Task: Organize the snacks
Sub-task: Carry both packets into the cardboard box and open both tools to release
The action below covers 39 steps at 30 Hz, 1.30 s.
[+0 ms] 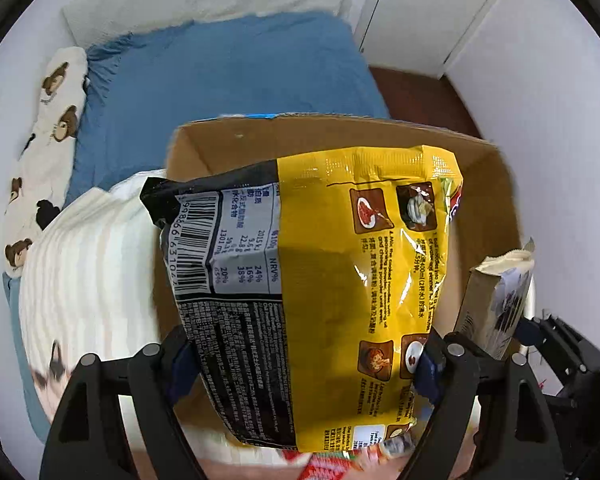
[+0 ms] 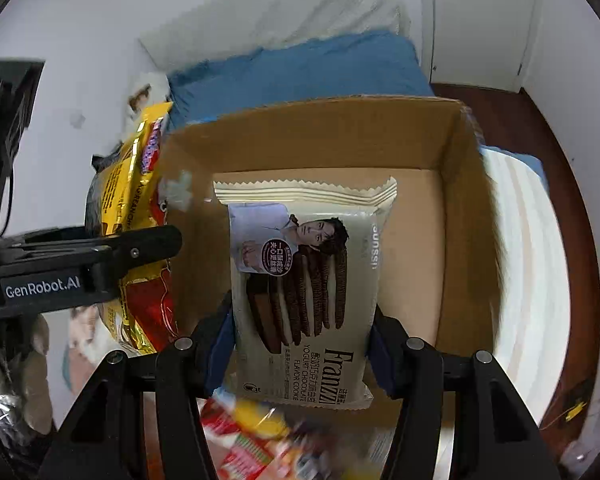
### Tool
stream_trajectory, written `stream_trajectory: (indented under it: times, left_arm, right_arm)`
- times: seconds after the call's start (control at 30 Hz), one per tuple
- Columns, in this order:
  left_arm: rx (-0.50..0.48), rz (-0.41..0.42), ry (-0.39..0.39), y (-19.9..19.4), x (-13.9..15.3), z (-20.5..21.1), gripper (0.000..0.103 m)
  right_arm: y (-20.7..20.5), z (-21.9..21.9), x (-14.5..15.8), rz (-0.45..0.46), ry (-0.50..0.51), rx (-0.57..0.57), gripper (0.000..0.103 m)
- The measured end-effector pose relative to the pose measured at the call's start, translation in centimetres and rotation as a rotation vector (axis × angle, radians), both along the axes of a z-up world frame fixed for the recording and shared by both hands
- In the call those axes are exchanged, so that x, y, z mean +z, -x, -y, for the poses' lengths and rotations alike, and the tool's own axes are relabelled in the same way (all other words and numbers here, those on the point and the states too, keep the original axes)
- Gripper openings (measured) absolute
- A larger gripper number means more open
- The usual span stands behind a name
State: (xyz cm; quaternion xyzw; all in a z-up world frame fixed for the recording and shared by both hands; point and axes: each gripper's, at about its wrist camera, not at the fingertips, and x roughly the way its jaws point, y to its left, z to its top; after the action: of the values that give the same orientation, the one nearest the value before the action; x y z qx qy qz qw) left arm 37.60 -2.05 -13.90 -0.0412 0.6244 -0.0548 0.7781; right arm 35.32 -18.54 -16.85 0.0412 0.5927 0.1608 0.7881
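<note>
Bed [image 1: 228, 76] (blue sheet) bears cardboard box [image 2: 456, 208]; left jaws clamp noodle packet [image 1: 340, 280], right jaws cookie pack [image 2: 306, 300].

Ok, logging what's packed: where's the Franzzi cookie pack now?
Right wrist view: Franzzi cookie pack clamped in the right gripper, above the cardboard box.

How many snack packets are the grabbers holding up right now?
2. The left gripper holds the yellow noodle packet and the right gripper holds the cookie packet, both over the cardboard box. More blurry snacks lie below.
</note>
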Motion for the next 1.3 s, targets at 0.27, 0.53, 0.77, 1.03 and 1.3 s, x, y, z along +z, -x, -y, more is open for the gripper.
stream_trajectory:
  times: [0.27, 0.53, 0.77, 1.03, 1.3]
  left_arm:
    - [-0.005, -0.136, 0.004, -8.1, -6.0, 1.9, 0.083]
    - [-0.012, -0.192, 0.008, -9.5, -8.8, 1.4, 0.085]
    - [-0.003, -0.156, 0.033, -7.4, -7.3, 0.1, 0.100]
    - [0.005, -0.052, 0.039, -2.9, -1.9, -2.0, 0.100]
    - [0.039, 0.135, 0.026, 1.9, 6.9, -1.0, 0.100]
  right_arm:
    - [-6.7, 0.2, -5.0, -0.112, 0.069, 0.033, 0.060]
    - [-8.4, 0.0, -8.1, -0.161, 0.062, 0.031, 0.085]
    - [-8.1, 1.5, -6.9, -0.143, 0.083, 0.014, 0.100]
    - [-5.4, 3.2, -1.1, -0.082, 0.054, -0.017, 0.100]
    - [0.6, 2.9, 6.4, 0.036, -0.004, -0.069, 0.100]
